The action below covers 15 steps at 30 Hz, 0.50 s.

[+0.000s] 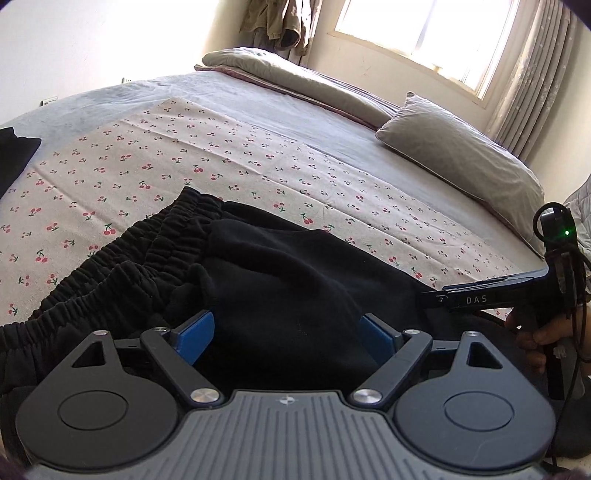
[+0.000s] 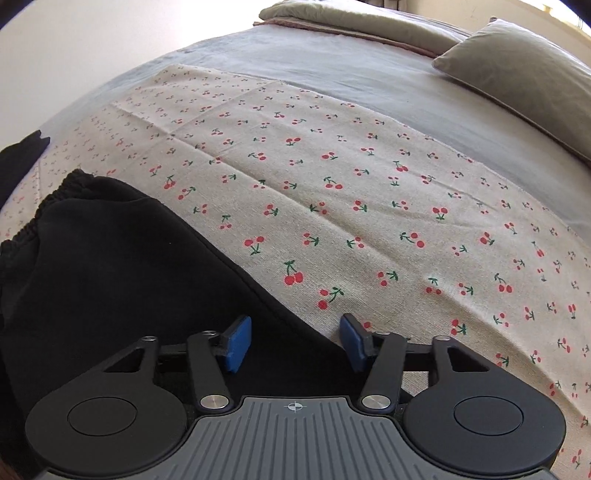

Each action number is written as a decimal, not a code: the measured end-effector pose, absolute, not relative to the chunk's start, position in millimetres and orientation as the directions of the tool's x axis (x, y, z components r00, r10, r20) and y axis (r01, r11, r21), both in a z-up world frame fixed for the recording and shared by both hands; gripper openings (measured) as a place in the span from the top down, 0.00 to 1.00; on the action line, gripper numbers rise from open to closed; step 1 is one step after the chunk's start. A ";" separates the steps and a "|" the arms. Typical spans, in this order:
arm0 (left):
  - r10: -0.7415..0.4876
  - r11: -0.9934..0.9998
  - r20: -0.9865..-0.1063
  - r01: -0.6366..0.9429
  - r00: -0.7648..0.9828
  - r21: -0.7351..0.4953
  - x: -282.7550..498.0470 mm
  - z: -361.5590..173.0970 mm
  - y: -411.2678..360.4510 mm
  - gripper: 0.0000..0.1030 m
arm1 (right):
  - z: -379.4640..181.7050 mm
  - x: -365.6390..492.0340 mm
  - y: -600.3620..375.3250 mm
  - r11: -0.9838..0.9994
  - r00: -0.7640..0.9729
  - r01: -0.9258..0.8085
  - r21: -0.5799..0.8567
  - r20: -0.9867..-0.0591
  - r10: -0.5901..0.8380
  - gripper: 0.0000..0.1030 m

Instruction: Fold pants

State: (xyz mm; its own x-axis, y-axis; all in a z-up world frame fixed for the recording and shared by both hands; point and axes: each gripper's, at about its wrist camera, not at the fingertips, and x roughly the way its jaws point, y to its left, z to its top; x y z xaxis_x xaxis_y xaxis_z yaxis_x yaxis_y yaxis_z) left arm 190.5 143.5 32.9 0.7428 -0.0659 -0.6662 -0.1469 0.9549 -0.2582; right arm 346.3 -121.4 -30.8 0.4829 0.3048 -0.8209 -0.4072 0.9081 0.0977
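Observation:
Black pants (image 1: pixel 258 266) lie bunched on a cherry-print cloth (image 1: pixel 221 155) on the bed, with the elastic waistband (image 1: pixel 122 258) to the left. My left gripper (image 1: pixel 286 336) is open, its blue pads on either side of a fold of the black fabric. My right gripper shows at the right of the left wrist view (image 1: pixel 480 299), held in a hand. In the right wrist view the right gripper (image 2: pixel 295 339) is open over the right edge of the pants (image 2: pixel 129 258), where it meets the cherry cloth (image 2: pixel 369 203).
A grey pillow (image 1: pixel 461 155) and a folded grey blanket (image 1: pixel 295 81) lie at the far side of the bed. Another dark garment (image 1: pixel 14 155) lies at the left edge. A window (image 1: pixel 424 29) and a curtain are behind.

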 end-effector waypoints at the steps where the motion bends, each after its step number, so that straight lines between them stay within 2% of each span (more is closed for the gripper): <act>1: -0.071 0.953 -0.668 -0.148 0.741 -0.264 190.4 33.1 143.7 0.14 | -28.9 343.9 -119.8 0.905 0.476 -0.411 0.107 -0.822 0.313 0.78; 4: -0.089 0.949 -0.667 -0.140 0.740 -0.281 188.8 34.1 143.9 0.14 | -20.4 332.5 -110.9 0.909 0.486 -0.413 0.056 -0.831 0.272 0.94; 10: -0.117 0.944 -0.639 -0.115 0.761 -0.310 177.6 42.2 148.3 0.14 | 34.8 287.1 -97.5 0.916 0.604 -0.398 -0.046 -0.765 0.224 0.95; 15: -0.200 0.920 -0.586 -0.056 0.785 -0.388 163.5 50.4 158.0 0.14 | 70.6 225.8 -80.9 0.898 0.661 -0.430 -0.094 -0.711 0.242 0.95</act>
